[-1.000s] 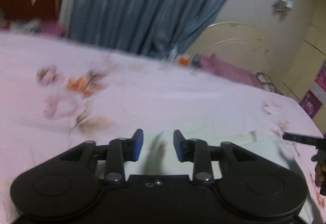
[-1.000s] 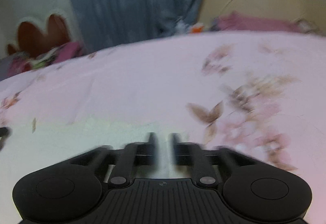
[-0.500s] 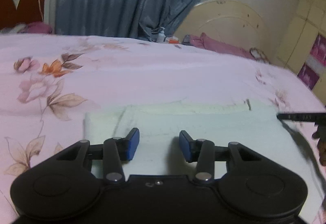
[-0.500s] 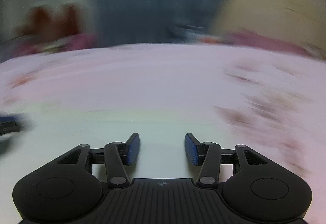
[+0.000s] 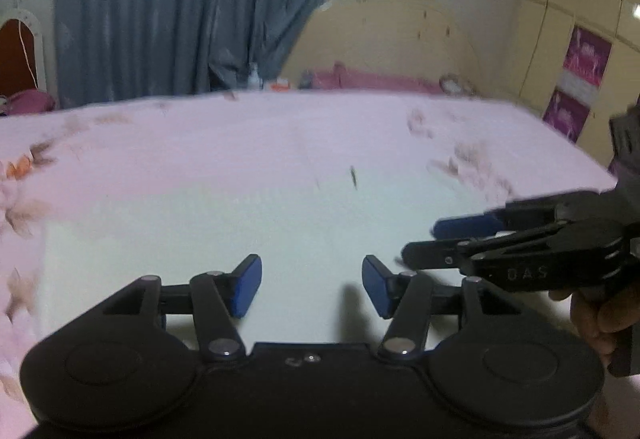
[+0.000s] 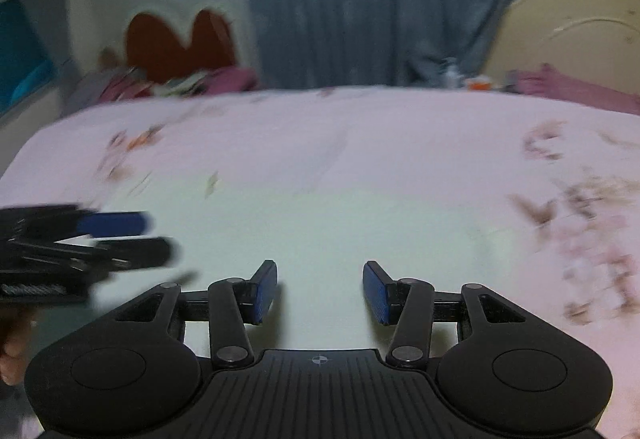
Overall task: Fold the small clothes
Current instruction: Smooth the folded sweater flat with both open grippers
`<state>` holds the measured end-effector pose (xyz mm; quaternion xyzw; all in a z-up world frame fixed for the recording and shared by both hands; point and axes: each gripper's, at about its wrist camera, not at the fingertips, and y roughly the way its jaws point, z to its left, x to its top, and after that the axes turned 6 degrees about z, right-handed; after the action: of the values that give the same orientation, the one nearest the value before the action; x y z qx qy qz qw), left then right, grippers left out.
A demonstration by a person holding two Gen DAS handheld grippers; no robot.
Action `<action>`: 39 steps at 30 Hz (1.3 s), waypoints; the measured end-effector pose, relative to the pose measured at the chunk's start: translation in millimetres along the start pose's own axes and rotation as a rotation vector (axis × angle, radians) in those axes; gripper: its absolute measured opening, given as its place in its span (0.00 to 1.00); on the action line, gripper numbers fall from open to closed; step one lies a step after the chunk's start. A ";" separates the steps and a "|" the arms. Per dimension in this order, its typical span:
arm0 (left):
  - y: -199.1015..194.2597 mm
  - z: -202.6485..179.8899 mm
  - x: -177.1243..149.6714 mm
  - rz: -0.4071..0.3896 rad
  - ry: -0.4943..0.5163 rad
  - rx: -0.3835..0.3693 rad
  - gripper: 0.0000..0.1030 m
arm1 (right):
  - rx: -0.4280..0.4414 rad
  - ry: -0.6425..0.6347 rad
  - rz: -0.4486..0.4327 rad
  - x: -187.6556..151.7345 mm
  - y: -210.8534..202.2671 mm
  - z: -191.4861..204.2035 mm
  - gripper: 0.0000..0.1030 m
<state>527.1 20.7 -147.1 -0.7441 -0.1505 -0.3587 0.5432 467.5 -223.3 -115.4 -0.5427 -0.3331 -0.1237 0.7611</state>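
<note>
Blue curtains hang behind a bed with a pink floral sheet, where the pale green garment lies flat across the lower middle of both views. Left tool hovers over it with jaws opening and nothing between them; right tool, jaws apart and empty, sits just beside, probably after laying a fold down.
</note>
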 end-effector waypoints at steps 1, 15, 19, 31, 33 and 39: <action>2.0 1.7 -3.7 0.015 0.001 0.009 0.53 | -0.008 -0.020 0.007 -4.2 1.6 1.6 0.47; -33.8 4.3 -24.4 -0.001 -0.001 0.061 0.57 | -0.095 -0.062 0.010 -12.0 -21.1 17.8 0.47; -15.4 -10.7 -34.7 0.068 0.036 0.106 0.58 | -0.109 -0.117 0.087 -27.6 -2.0 38.7 0.47; -50.4 3.6 -53.6 0.041 -0.031 0.137 0.57 | -0.125 -0.053 0.089 -52.7 -34.4 22.2 0.47; -60.0 19.9 -67.4 0.053 -0.058 0.184 0.57 | -0.184 -0.032 0.094 -62.8 -43.6 6.4 0.47; -93.5 24.8 -89.5 0.033 -0.082 0.268 0.56 | -0.242 0.042 0.082 -83.3 -68.7 -5.9 0.47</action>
<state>416.5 92.4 -147.8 -0.6813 -0.2065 -0.2957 0.6370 369.6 -269.2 -118.9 -0.6410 -0.2771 -0.1433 0.7013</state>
